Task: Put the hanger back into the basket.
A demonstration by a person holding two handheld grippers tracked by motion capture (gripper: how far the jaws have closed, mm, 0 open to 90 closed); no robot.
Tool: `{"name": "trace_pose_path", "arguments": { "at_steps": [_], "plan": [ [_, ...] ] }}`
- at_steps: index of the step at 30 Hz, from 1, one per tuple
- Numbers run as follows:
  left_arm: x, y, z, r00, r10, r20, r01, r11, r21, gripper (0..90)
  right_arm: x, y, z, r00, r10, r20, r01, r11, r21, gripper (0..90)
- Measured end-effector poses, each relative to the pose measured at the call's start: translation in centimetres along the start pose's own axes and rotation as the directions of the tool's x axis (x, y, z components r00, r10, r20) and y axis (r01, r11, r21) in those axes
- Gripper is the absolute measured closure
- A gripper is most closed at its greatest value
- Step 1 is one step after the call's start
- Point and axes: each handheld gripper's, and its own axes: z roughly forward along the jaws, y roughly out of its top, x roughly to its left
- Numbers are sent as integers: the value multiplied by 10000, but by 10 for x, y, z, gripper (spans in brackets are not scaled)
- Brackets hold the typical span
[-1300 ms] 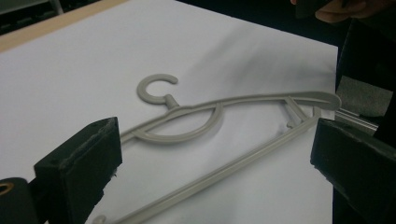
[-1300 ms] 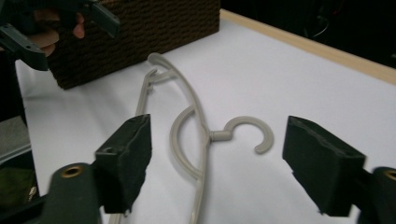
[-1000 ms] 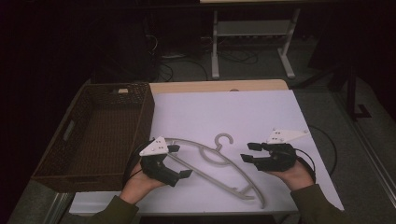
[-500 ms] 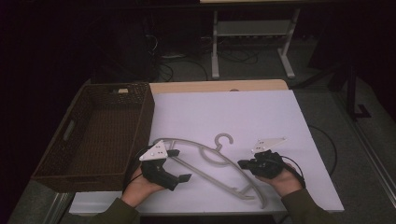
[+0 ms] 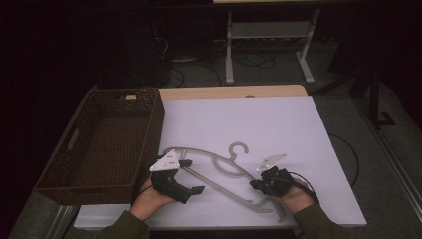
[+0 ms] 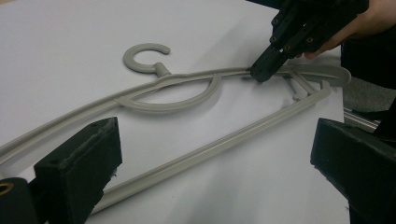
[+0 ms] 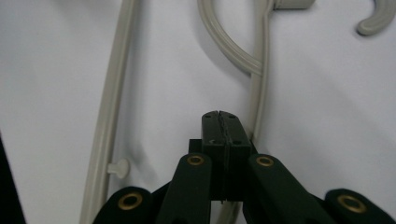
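A grey plastic hanger [image 5: 234,160] lies flat on the white table cover, hook pointing away from me. My left gripper [image 5: 193,176] is open at its left end, with the upper arm and lower bar [image 6: 187,161] lying between the wide-apart jaws, untouched. My right gripper [image 5: 255,185] is shut, its tips lowered onto the hanger's right arm [image 6: 224,72]. In the right gripper view the two pads [image 7: 212,126] meet with nothing seen between them, and the hanger's arm [image 7: 259,93] runs close alongside.
A dark wicker basket [image 5: 127,92] stands at the table's left, close to my left hand. The white cover [image 5: 249,119] stretches beyond the hanger toward the far edge. A metal stand [image 5: 268,30] and cables sit on the floor behind the table.
My right hand has come down and inward onto the hanger's right arm, and its jaws have closed. The left hand and the hanger have stayed put.
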Motion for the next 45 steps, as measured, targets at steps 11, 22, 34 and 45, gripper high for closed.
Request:
{"name": "trace_pose_path", "arguments": {
  "at_steps": [11, 22, 34, 45],
  "plan": [
    [0, 0, 0, 10000, -14, 16, 14, 10000, -13, 15, -12, 1, 1, 9985, 209, 499, -213, 9997, 82, 893],
    [0, -1, -2, 9999, -118, 9, 118, 9999, -39, 15, -43, 0, -2, 9881, 547, 1439, -571, 9983, 127, 894],
    [0, -2, -1, 9999, -163, 24, 163, 9999, -47, 15, -80, 4, -2, 9623, 842, 2587, -909, 9958, 139, 894],
    [1, -2, -2, 9999, -155, 17, 155, 9999, -37, 15, -87, 12, -9, 9613, 1244, 2457, -1169, 9921, -450, 894]
  ]
}}
